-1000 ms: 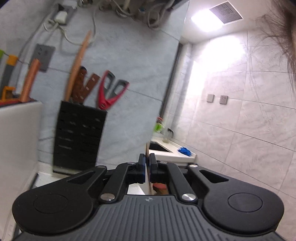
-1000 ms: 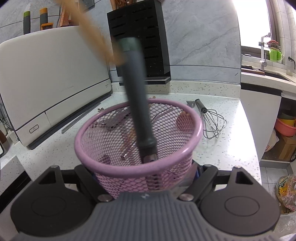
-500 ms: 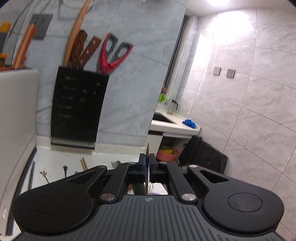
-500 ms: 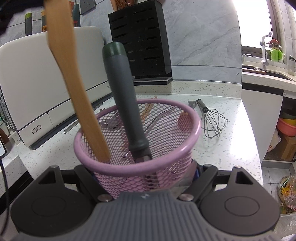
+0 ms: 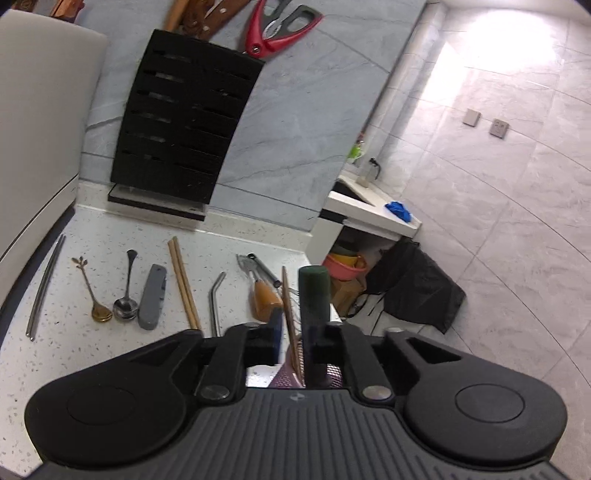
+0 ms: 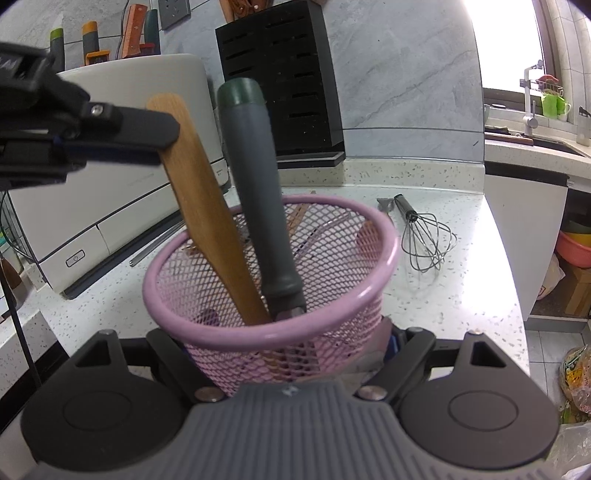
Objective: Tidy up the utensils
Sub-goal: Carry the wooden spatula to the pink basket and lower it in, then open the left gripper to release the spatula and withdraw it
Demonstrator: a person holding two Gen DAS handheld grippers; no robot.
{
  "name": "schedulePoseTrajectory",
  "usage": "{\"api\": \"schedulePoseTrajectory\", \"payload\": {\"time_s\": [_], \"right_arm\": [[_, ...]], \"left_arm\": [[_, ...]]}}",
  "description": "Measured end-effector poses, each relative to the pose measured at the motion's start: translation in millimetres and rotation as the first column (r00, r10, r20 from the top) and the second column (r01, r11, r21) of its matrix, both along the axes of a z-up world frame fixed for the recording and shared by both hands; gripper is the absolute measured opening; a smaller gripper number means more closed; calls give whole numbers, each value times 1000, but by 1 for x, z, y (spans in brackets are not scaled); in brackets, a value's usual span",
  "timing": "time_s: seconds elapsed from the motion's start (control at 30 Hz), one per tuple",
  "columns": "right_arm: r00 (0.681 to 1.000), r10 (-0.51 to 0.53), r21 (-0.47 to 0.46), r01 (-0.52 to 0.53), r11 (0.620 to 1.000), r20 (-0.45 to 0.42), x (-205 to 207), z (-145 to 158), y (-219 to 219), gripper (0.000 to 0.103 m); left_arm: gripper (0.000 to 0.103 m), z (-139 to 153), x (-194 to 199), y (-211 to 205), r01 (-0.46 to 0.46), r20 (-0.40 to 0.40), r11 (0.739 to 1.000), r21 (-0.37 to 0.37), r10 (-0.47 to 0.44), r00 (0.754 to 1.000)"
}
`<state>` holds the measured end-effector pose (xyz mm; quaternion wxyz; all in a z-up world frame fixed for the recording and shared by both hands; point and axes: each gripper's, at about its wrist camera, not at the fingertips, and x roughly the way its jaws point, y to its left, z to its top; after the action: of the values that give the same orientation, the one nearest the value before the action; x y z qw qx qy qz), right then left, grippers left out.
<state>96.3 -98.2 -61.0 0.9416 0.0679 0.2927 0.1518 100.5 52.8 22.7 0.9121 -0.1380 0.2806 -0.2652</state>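
A pink mesh basket (image 6: 325, 317) sits between my right gripper's fingers, which are shut on its wall. In it stand a grey-handled tool (image 6: 258, 192) and a wooden spatula (image 6: 207, 221). My left gripper (image 5: 295, 339) has its jaws parted around the spatula's thin edge (image 5: 290, 317), seen from the side in the right wrist view (image 6: 122, 129). On the counter lie metal chopsticks (image 5: 44, 284), a gold spoon (image 5: 94, 295), a silver spoon (image 5: 127, 291), a grey peeler (image 5: 151, 295), wooden chopsticks (image 5: 183, 280), a metal straw (image 5: 215, 299) and a whisk (image 6: 424, 236).
A black knife block (image 5: 181, 125) with red scissors (image 5: 273, 26) stands against the back wall. A white appliance (image 6: 122, 177) fills the left of the counter. The counter edge drops off at the right, with a sink unit (image 5: 369, 206) and black bag (image 5: 417, 284) beyond.
My left gripper came down with the spatula, lowered its blade into the basket and has parted its jaws. The right gripper and basket stayed still.
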Motion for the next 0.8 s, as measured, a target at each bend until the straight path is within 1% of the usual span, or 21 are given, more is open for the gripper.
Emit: {"api": "schedulePoseTrajectory", "payload": {"time_s": [0.03,0.07,0.1,0.13,0.2,0.3,0.37,0.43,0.47,0.5,0.57,0.63,0.67,0.7,0.73,0.77,0.8], "right_arm": [[1000,-1,0,1,1000,-1,0,0,0,84],[1000,-1,0,1,1000,-1,0,0,0,84],[1000,-1,0,1,1000,-2,0,0,0,84],[1000,-1,-1,1,1000,-3,0,0,0,84],[1000,0,-3,0,1000,-5,1,1,1,84],[1000,0,-6,0,1000,-9,2,0,1,84],[1000,-1,-8,1,1000,-14,3,-1,1,84],[1000,-3,-11,3,1000,-14,3,-1,2,84],[1000,-4,-12,4,1000,-15,3,-1,2,84],[1000,-5,-12,5,1000,-16,4,-1,2,84],[1000,-7,-14,7,1000,-16,4,-2,3,84],[1000,-8,-17,8,1000,-15,4,-2,3,84],[1000,-8,-19,8,1000,-15,5,-2,4,84],[1000,-8,-22,8,1000,-17,5,-2,4,84],[1000,-8,-23,7,1000,-18,5,-2,5,84],[1000,-7,-22,6,1000,-22,5,-3,4,84],[1000,-7,-22,6,1000,-25,6,-3,4,84]], "left_arm": [[47,2,-4,1,5,21,1000,-3,-4,1000],[65,5,-8,3,-2,44,1000,-11,2,999],[74,9,-13,8,-20,67,999,-27,22,997],[76,13,-18,13,-45,89,998,-44,49,995],[88,20,-26,24,-103,121,993,-62,110,987],[88,28,-39,40,-200,160,979,-37,203,966],[88,32,-47,49,-244,181,970,3,239,954],[90,33,-55,59,-297,207,954,42,282,937],[92,32,-57,63,-335,212,939,73,314,926],[93,28,-56,65,-379,207,917,123,350,914],[93,13,-45,63,-451,192,850,273,412,891],[89,-9,-30,58,-474,179,782,405,441,880],[82,-20,-22,56,-476,168,757,448,451,877],[76,-30,-15,55,-476,157,740,476,461,873],[75,-39,-8,53,-473,143,729,495,468,872],[73,-47,-1,51,-467,129,729,501,471,873],[69,-53,5,50,-466,120,736,491,473,873]]}}
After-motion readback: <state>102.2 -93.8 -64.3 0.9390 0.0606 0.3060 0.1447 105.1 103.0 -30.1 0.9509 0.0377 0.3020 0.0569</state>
